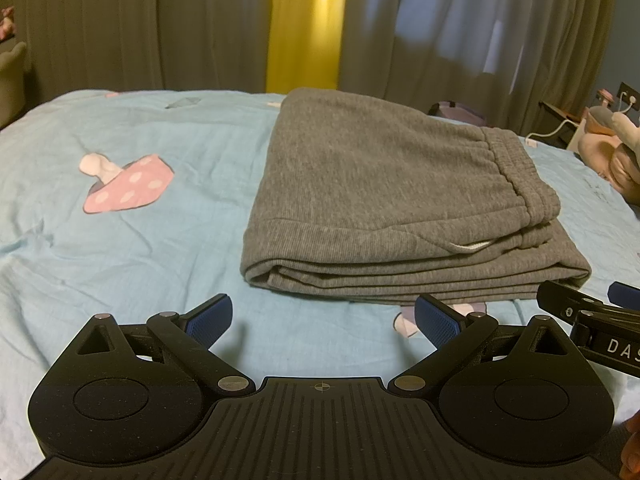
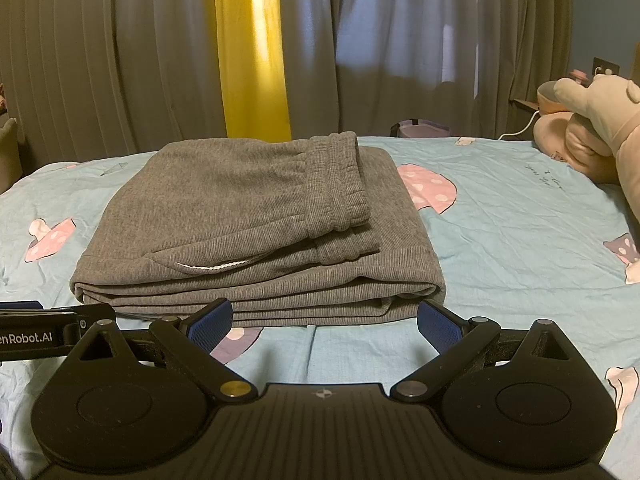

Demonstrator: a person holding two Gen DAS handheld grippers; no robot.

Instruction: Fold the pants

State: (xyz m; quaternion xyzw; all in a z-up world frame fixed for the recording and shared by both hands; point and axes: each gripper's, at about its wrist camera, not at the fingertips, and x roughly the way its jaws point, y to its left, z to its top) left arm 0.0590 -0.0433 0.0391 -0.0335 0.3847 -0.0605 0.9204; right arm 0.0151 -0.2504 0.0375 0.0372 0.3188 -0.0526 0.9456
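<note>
Sweatpants point(image 1: 384, 200), grey and folded into a stacked rectangle, lie on the pale blue mushroom-print bedsheet point(image 1: 120, 260) in the left wrist view; the left gripper point(image 1: 324, 320) hovers just short of their near edge, jaws spread wide and empty. The right gripper's tip shows at the right edge.

From the right wrist, the right gripper point(image 2: 324, 322) faces the same folded stack, jaws wide apart, holding nothing. A plush toy point(image 2: 592, 128) rests at the far right, curtains point(image 2: 120, 60) behind.

Grey pants point(image 2: 248, 216), blue mushroom-print sheet point(image 2: 520, 240)
</note>
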